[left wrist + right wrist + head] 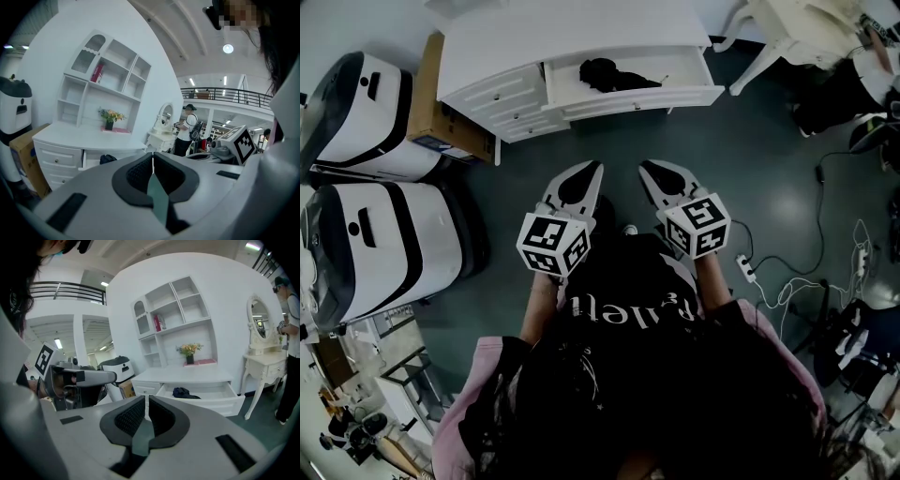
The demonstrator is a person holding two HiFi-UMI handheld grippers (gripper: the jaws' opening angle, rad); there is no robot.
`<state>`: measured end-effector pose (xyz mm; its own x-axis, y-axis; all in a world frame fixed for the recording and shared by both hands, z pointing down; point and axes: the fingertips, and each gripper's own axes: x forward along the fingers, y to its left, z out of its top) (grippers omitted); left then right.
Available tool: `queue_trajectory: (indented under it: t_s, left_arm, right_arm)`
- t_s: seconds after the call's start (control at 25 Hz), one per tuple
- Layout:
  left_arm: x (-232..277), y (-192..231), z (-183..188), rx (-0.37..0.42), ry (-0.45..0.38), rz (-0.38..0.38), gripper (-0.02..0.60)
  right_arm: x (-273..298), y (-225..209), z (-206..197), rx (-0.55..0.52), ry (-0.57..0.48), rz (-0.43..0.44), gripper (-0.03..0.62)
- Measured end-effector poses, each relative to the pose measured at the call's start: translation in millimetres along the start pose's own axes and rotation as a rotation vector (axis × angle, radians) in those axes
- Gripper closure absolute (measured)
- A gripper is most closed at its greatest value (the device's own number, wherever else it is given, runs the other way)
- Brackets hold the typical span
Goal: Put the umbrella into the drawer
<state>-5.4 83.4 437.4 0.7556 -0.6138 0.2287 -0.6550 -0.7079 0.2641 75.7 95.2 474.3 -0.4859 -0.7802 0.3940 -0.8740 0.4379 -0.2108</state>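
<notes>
Umbrella (606, 74), seemingly folded, leftward in open drawer (649, 99), right half free

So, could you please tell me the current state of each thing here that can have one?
Wide drawer: pulled open.
Umbrella: folded, lying inside the wide drawer.
Small drawers: closed.
Left gripper: jaws together, nothing between them.
Right gripper: jaws together, nothing between them.
</notes>
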Motion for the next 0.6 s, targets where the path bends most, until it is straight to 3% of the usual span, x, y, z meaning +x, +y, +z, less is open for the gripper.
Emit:
queue_trajectory:
  t_s: [0.6]
  left_arm:
    - [-11.0, -4.8, -14.5, -0.015, 0.004, 0.020, 0.560]
  right_arm:
    - [-6.6, 6.6, -17.6, 0.001, 0.026, 0.009, 0.536]
